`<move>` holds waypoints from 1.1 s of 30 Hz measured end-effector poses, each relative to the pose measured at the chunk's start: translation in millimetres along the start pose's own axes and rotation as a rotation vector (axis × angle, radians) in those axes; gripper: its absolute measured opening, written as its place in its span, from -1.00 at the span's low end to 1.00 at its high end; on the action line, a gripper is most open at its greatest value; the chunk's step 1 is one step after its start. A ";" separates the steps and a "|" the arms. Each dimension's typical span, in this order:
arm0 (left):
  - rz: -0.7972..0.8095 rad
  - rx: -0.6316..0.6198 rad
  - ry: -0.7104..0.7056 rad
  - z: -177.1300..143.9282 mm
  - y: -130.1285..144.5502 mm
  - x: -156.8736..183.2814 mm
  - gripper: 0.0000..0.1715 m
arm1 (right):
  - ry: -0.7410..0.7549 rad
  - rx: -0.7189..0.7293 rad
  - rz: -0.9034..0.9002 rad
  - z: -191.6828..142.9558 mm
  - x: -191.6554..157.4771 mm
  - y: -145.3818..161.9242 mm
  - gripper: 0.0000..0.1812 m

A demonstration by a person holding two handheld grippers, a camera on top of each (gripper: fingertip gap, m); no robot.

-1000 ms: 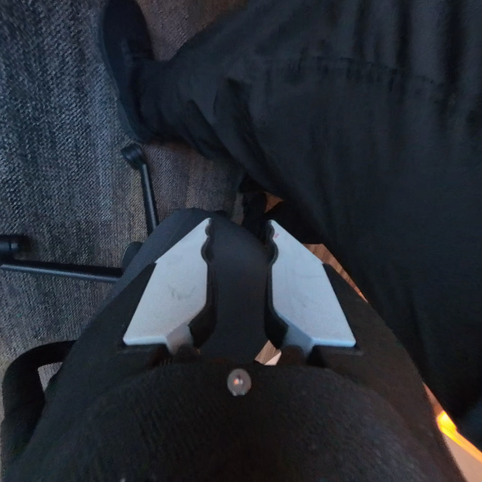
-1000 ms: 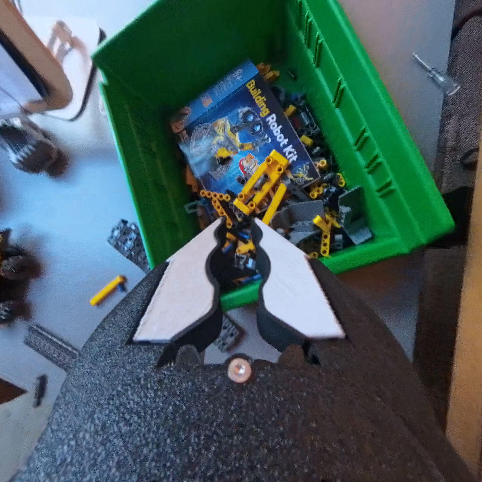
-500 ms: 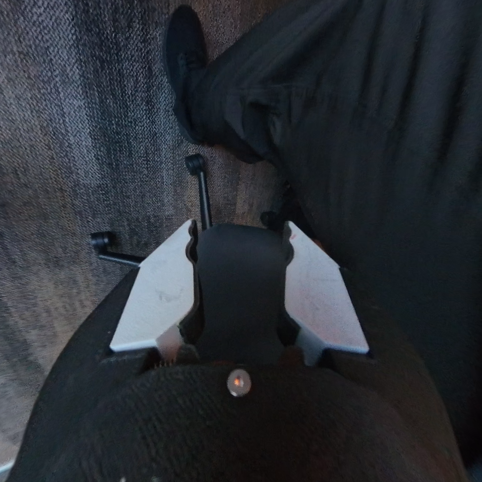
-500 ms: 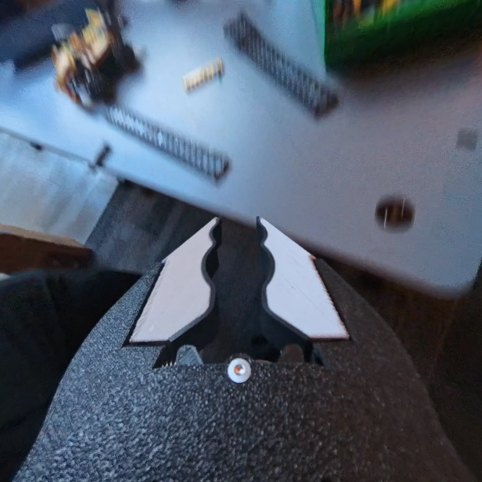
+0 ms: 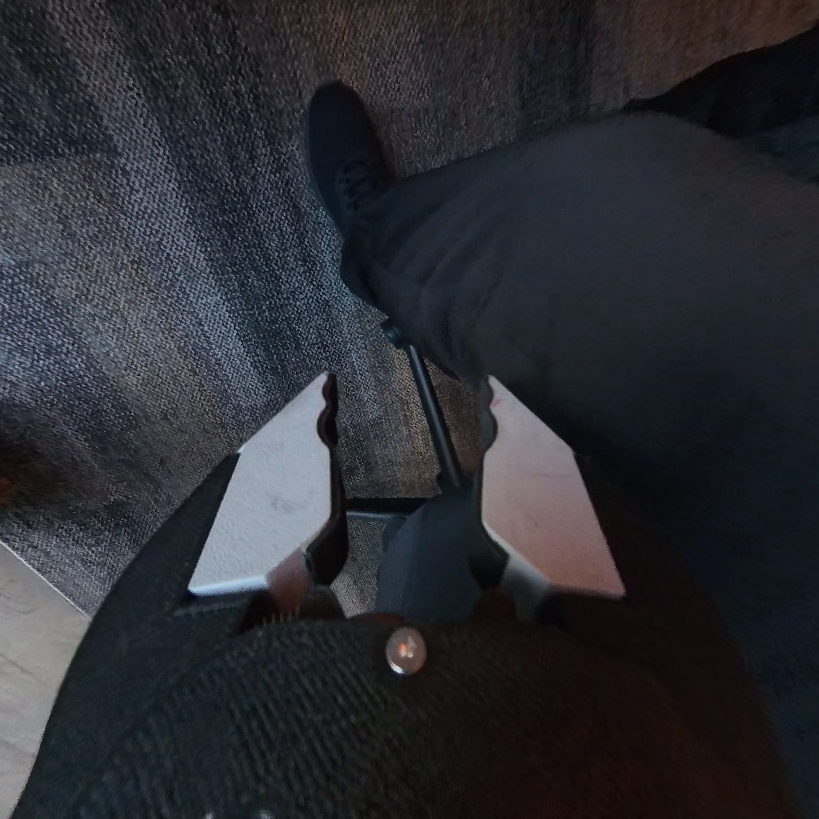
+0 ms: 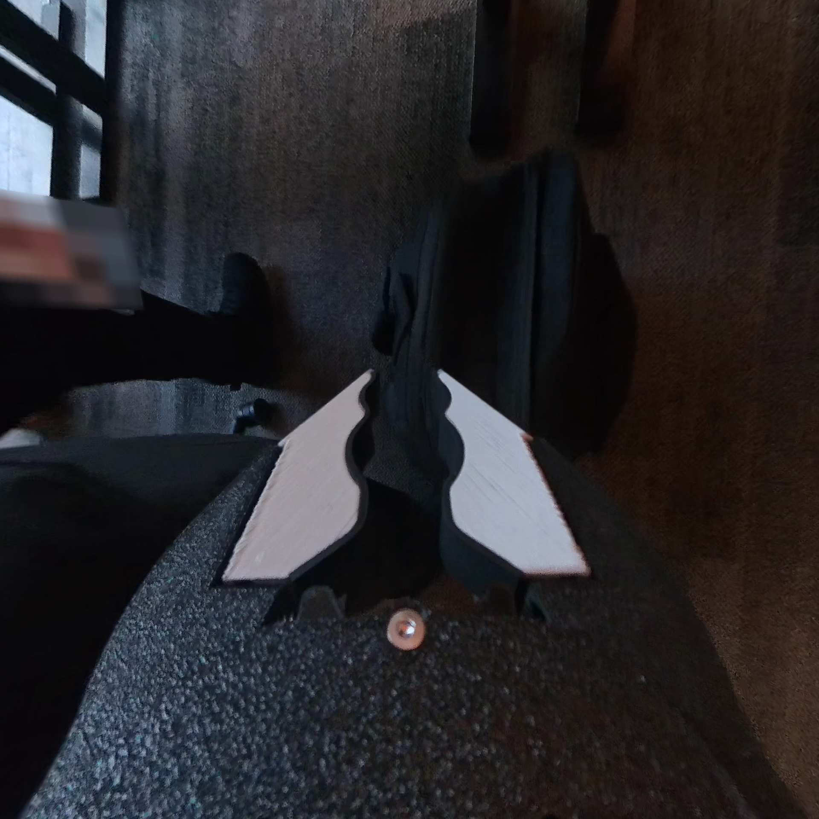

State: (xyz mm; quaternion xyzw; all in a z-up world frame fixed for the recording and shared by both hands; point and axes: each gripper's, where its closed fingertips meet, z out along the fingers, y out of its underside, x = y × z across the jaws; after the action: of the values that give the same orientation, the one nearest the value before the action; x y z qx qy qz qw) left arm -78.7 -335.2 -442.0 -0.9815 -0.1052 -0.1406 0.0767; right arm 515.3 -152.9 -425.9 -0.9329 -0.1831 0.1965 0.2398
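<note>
Both claws hung empty over grey woven carpet (image 5: 155, 274). Nearest, the left gripper (image 5: 407, 390) stood with its white-faced fingers spread wide, a thin black chair-base spoke (image 5: 432, 412) showing between them; beyond, on the right, lay a black trouser leg (image 5: 598, 266) and a black shoe (image 5: 343, 150). Separately, the right gripper (image 6: 405, 385) gaped slightly, framing a dark upright bag (image 6: 509, 301) farther off.

Blurred dark bag-like shape (image 6: 532, 301), possibly fabric, at right wrist view's centre; trouser leg (image 5: 620, 310) cut off at right edge.
</note>
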 end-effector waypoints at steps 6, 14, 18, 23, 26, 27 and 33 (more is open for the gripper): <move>-0.045 0.023 0.001 31.9 9.3 12.6 -0.26 | -0.082 -0.013 -0.262 34.2 35.2 -10.8 -0.82; 0.232 0.286 -0.037 21.5 -88.1 26.1 -0.40 | -0.153 0.255 -0.466 51.0 -6.6 -128.5 -0.80; 0.358 0.503 0.008 19.2 -151.0 28.7 -0.34 | -0.167 0.442 -0.485 50.1 -72.1 -149.1 -0.79; 0.512 0.781 0.018 -41.8 -168.5 25.3 -0.40 | -0.193 0.466 -0.460 35.3 -165.5 -136.7 -0.74; 0.501 0.832 -0.054 -85.0 -156.7 5.4 -0.44 | -0.105 0.319 -0.378 28.3 -206.1 -121.8 -0.64; 0.499 0.808 -0.052 -96.3 -150.2 2.2 -0.41 | -0.123 0.289 -0.360 21.3 -226.7 -118.1 -0.60; 0.554 0.834 0.027 -174.7 -98.2 14.9 -0.41 | -0.156 0.303 -0.444 -16.6 -326.7 -132.0 -0.54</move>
State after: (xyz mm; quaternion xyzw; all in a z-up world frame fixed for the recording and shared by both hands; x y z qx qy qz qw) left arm -132.5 -269.1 -260.0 -0.8564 0.1134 -0.0738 0.4983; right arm 210.6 -193.5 -252.8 -0.8056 -0.3693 0.2354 0.3990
